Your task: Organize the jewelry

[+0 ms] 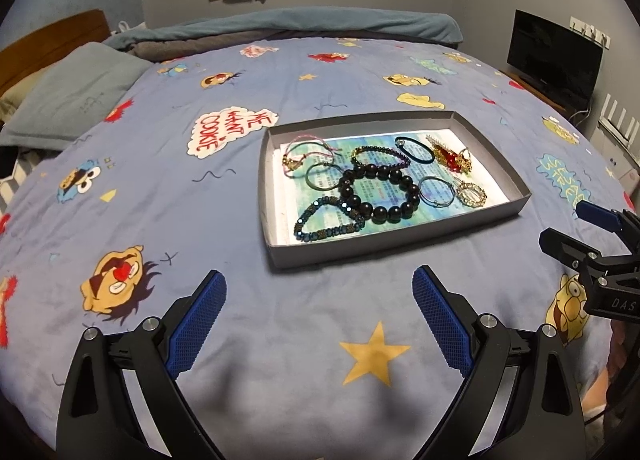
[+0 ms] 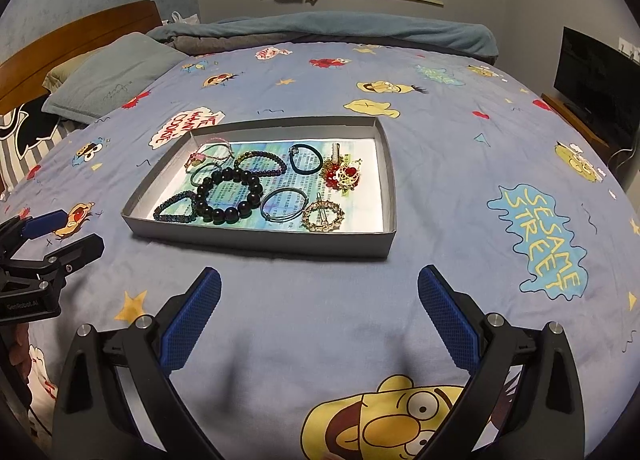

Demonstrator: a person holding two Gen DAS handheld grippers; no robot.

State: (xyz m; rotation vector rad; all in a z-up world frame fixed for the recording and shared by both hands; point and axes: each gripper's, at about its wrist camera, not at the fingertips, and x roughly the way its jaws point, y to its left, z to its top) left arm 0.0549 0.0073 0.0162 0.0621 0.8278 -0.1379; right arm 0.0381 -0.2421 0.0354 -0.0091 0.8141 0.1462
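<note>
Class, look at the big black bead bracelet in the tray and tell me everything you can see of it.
The black bead bracelet is a loop of large, glossy, round dark beads, the biggest piece in the grey tray. It lies flat near the middle on the printed paper lining, the loop slightly pinched rather than round. Its near-left side meets the blue-green beaded bracelet, and a smaller dark bead bracelet lies just behind it. Neither claw touches it.

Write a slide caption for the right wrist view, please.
Open right gripper faces a gray tray of bracelets on a cartoon bedspread.

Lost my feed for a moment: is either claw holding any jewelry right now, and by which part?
Nothing is held. The left claw and right claw are both open and empty above the bedspread, short of the tray; all jewelry lies inside it.
</note>
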